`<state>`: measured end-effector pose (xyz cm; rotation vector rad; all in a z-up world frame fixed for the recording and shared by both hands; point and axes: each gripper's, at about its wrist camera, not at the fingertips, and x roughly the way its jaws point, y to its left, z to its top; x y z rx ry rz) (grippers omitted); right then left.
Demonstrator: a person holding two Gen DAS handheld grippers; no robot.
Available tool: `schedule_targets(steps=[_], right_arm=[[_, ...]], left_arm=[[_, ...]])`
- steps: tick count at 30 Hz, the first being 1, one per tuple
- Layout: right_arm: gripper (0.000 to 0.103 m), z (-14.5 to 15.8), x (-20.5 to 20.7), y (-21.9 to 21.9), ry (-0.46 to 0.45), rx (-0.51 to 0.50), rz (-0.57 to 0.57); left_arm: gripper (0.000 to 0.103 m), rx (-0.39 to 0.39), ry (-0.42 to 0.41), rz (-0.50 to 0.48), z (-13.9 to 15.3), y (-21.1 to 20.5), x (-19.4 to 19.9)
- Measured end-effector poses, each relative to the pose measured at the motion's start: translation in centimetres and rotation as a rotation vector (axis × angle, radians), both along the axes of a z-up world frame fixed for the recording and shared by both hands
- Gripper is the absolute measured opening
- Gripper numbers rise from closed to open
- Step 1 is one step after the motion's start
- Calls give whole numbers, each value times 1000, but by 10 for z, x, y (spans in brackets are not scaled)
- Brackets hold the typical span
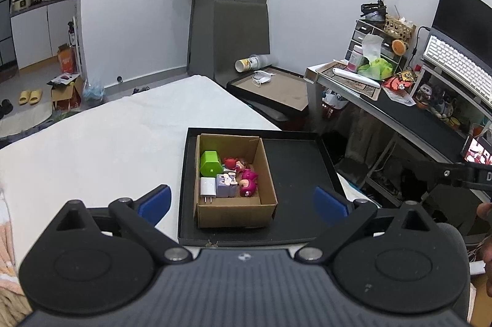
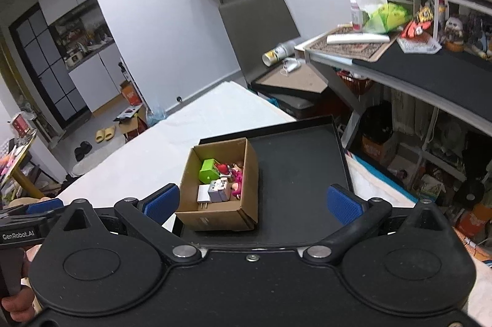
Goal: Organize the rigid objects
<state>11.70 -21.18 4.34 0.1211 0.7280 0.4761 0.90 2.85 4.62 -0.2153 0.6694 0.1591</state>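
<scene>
A brown cardboard box (image 1: pixel 264 170) (image 2: pixel 250 173) stands in the left part of a black tray (image 1: pixel 295 167) (image 2: pixel 295 167) on a white-covered surface. Inside lie a green block (image 1: pixel 209 164) (image 2: pixel 207 170), a white plug charger (image 1: pixel 207 187) (image 2: pixel 203 194), a lilac charger (image 1: pixel 226 184) (image 2: pixel 219 189), and pink and red toy figures (image 1: pixel 247 182) (image 2: pixel 236 177). My left gripper (image 1: pixel 241 202) hangs open, above and short of the box, nothing between its blue pads. My right gripper (image 2: pixel 252 202) is open too, pulled back over the tray's near edge, empty.
The white-covered surface (image 1: pixel 107 136) stretches left of the tray. A cluttered desk (image 1: pixel 409 111) (image 2: pixel 430 68) with a keyboard and small items stands to the right. A second black tray (image 1: pixel 276 87) with a mask lies beyond, near a grey door. A person's hand (image 2: pixel 18 296) holds the left gripper's handle.
</scene>
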Motion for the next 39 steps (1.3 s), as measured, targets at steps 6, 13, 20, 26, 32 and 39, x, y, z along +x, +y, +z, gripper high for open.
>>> schedule_targets(steps=[6,13,20,26,32,39], right_arm=[[103,5,-20,-11,-34,27,2],[103,-3,-38,-24,-43,58,-5],[103,-6,-54,-31,-58,59,-5],[103,-9,-58,-27,-61,48,4],[103,-12,-58,-24,-53,44,11],[103,-10,-63,-16,-61,31,33]], left_arm=[[99,8,-16,17,3,-8,-22],[99,26,-37,23,4,-22,-46],[99,51,-21,-12,-3,-37,-54],[99,56,-32,-25,-4,-39,-53],[99,43,-17,-7,-13,-34,-54],[99,43,-3,13,-17,-30,-55]])
